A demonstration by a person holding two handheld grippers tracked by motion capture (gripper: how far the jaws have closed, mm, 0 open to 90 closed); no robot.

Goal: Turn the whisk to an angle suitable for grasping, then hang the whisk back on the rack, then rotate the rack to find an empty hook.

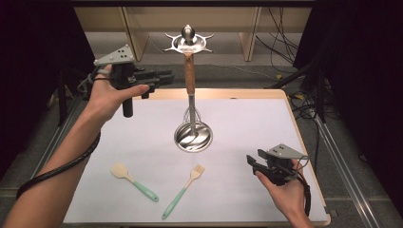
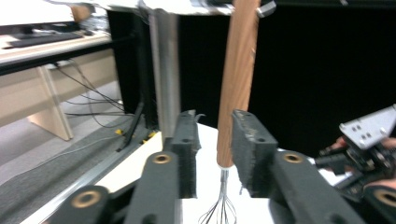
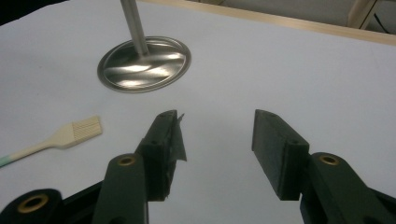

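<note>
Straddling whisk handle (image 2: 237, 79), left hand-held gripper (image 2: 215, 140) jaws parted, not touching

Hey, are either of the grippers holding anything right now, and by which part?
Nothing is held. The left gripper has open jaws around the whisk handle's lower end; the right gripper is open.

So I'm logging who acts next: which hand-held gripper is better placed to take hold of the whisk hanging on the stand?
Left. The left hand-held gripper is raised beside the whisk, its wooden handle just beyond the parted jaws, untouched. The right hand-held gripper sits low and open over the table.
</note>
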